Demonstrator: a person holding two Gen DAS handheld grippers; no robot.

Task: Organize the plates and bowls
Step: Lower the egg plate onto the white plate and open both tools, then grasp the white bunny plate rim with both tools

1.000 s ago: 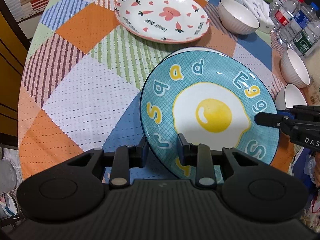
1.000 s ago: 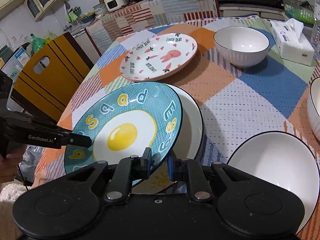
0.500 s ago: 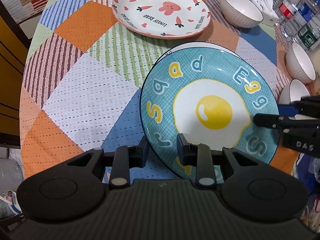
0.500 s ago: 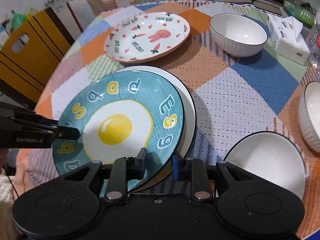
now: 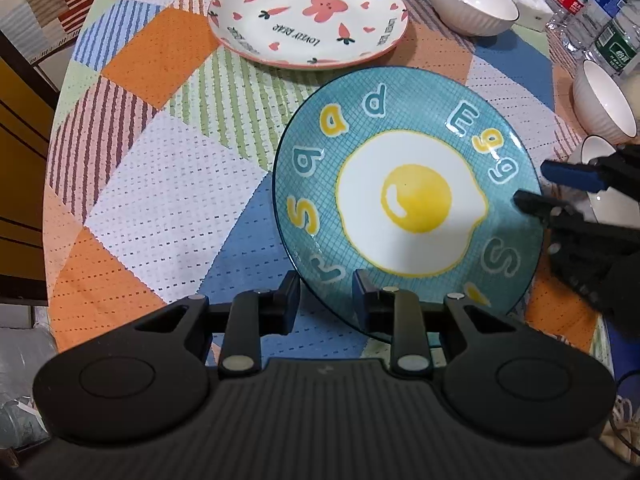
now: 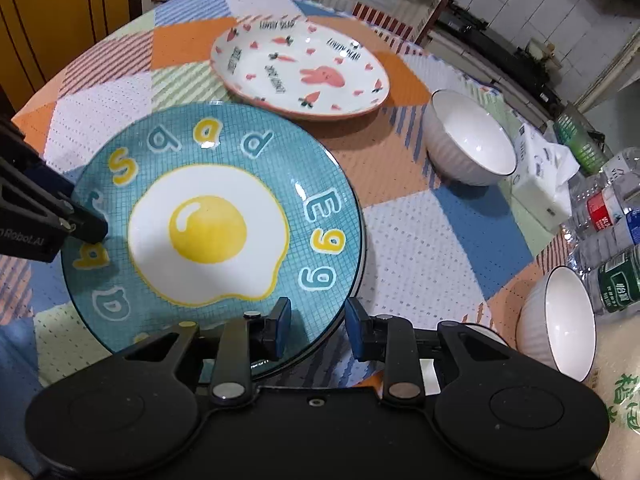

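Observation:
A blue fried-egg plate (image 5: pixel 408 200) lies low near the table's front, its edge between both grippers' fingers; it also shows in the right wrist view (image 6: pixel 212 232). My left gripper (image 5: pixel 325 300) straddles its near-left rim. My right gripper (image 6: pixel 314 326) is open, its fingers spread apart around the plate's near-right rim. A white plate that lay under the blue plate is hidden now. A white rabbit-and-carrot plate (image 5: pixel 308 12) lies behind it. White bowls stand at the back right (image 5: pixel 472 0) and at the right edge (image 5: pixel 604 100).
A tissue pack (image 6: pixel 544 172) and several water bottles (image 6: pixel 612 232) stand along the right side. A patchwork cloth (image 5: pixel 160 184) covers the round table. A yellow wooden cabinet (image 6: pixel 60 20) stands past the far left edge.
The blue plate has come down flat over the white plate, which no longer shows. The right gripper's fingers have spread apart from the rim. Both cameras moved closer over the table.

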